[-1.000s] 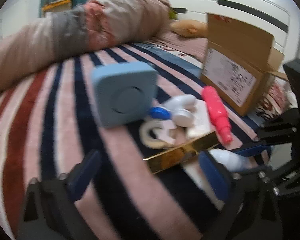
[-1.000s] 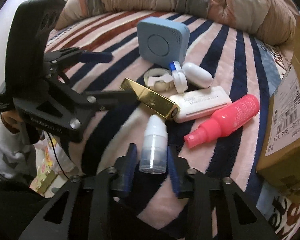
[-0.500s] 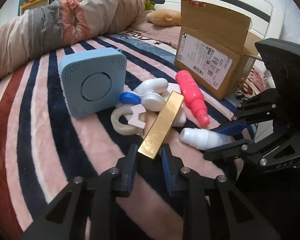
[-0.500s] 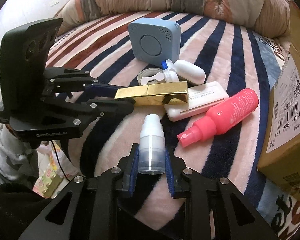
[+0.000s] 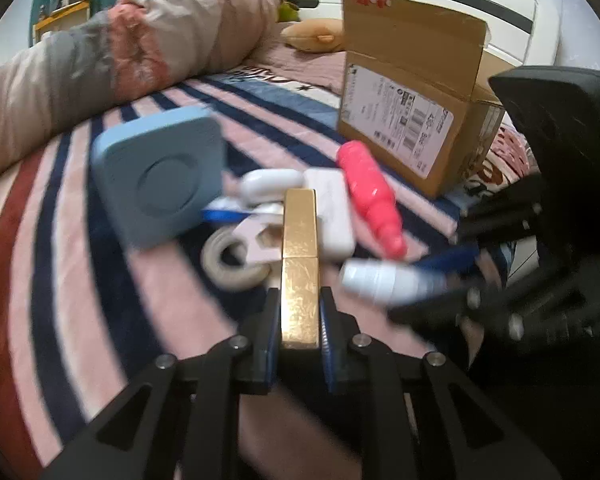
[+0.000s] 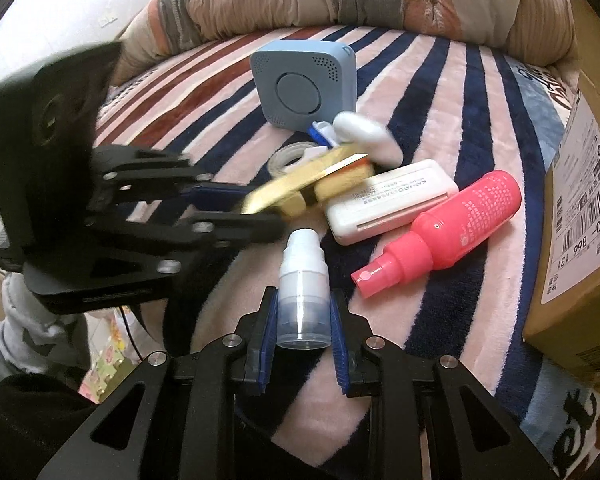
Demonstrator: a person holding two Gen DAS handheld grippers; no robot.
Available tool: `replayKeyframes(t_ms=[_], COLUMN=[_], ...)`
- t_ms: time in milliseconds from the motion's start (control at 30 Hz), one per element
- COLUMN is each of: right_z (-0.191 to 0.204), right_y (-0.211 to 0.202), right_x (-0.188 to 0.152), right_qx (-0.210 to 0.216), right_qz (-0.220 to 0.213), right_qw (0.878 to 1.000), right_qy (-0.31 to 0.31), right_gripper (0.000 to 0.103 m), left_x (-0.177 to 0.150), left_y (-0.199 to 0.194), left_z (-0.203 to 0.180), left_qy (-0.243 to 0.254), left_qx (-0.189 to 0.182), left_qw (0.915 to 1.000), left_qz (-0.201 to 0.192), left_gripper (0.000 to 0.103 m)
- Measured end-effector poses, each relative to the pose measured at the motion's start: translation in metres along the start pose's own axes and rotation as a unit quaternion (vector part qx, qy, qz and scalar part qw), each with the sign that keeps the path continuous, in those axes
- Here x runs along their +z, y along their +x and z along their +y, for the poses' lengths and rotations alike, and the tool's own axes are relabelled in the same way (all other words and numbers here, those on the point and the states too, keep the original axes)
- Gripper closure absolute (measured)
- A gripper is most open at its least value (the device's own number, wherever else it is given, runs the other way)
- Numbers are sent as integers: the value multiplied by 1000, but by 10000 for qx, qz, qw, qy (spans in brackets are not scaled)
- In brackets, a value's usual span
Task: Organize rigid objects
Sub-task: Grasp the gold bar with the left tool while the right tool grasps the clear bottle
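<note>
Striped blanket (image 6: 440,92) on a bed, clutter at frame centre. Left gripper (image 5: 300,316) clamped on gold bar (image 5: 300,276), low centre of its view. Right gripper (image 6: 302,320) clamped on white pump bottle (image 6: 303,292), low centre. Beyond: white case (image 6: 392,200), pink spray bottle (image 6: 452,228), tape roll (image 5: 232,268), blue speaker (image 6: 306,84). Cardboard box (image 5: 412,108) upper right in left view.

Gold bar (image 5: 299,276), pink spray bottle (image 6: 452,232), navy-pink-red striped blanket (image 6: 440,92)
</note>
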State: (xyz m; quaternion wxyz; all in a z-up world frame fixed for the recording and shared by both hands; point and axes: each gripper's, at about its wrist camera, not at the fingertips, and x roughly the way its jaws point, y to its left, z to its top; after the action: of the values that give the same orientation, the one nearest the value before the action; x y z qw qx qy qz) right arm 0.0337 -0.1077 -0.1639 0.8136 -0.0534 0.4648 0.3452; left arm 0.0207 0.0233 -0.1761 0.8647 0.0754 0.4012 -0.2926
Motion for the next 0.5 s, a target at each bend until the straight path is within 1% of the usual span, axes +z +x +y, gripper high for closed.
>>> replayKeyframes(t_ms=[100, 200, 300, 367, 400, 500], right_z=[0, 2, 3, 2, 2, 6], right_y=[-1, 0, 3, 3, 3, -3], right_x=[0, -1, 0, -2, -2, 0], right_qx=[-18, -38, -41, -46, -58, -146], right_qz=[8, 7, -4, -10, -2, -83], right_qw=[10000, 10000, 10000, 10000, 10000, 9998], right_qy=[-45, -66, -41, -48, -61, -94], right_gripper=[83, 83, 83, 83, 83, 83], left_x=[-19, -25, -22, -15, -13, -9], left_y=[-18, -26, -16, -3, 0, 0], left_z=[10, 12, 10, 9, 9, 6], left_qy=[-111, -138, -130, -176, -199, -207], left_qx=[169, 341, 569, 633, 642, 709], left_qw=[9997, 9992, 9983, 9978, 9977, 9973], left_qz=[126, 126, 7, -15, -20, -16], left_gripper=[88, 88, 86, 85, 87, 88])
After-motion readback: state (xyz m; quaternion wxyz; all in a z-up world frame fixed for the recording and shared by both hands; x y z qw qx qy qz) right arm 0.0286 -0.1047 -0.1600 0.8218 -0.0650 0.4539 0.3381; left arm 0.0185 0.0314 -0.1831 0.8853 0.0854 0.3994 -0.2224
